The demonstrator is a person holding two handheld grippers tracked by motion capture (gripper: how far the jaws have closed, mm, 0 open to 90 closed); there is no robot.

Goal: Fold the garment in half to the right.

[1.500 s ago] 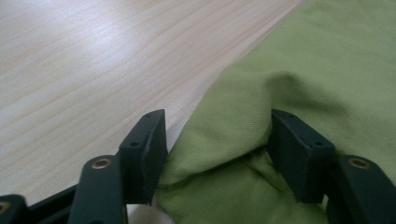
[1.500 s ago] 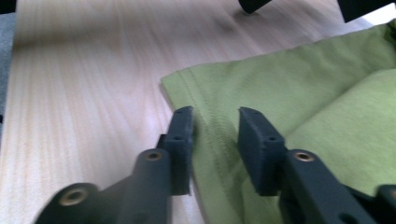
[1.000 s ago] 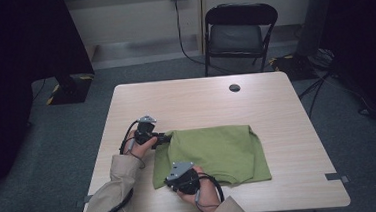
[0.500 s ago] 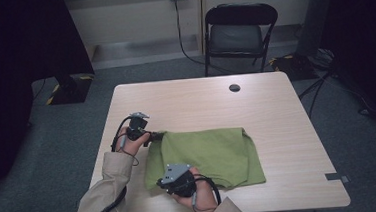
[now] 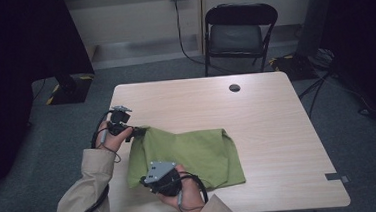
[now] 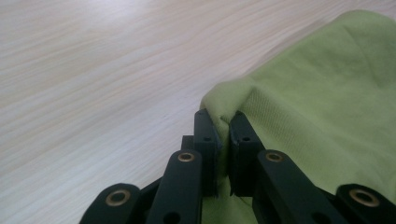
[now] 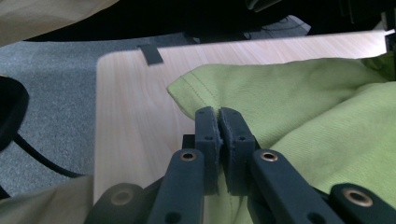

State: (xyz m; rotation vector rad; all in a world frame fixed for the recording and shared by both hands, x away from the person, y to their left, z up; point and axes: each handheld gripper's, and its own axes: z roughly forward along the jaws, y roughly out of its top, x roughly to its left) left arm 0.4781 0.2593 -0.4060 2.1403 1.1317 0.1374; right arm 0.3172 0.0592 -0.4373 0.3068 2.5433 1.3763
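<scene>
Light wood table (image 5: 279, 144) under me, with a green shirt (image 5: 199, 153) lying rumpled on its near-left part, left edge lifted off the surface. My left gripper (image 5: 137, 133) is at the shirt's far-left corner; its jaws have just been closing and now pinch a fold of green fabric (image 6: 224, 109) between the pads. My right gripper (image 5: 146, 180) is at the near-left edge, jaws clamped tight on the hem (image 7: 215, 111). Small dark round hole (image 5: 234, 87) near the table's far edge.

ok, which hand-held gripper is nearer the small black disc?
Left. The left hand-held gripper is nearer the black disc; the right hand-held gripper sits at the table's near edge.
</scene>
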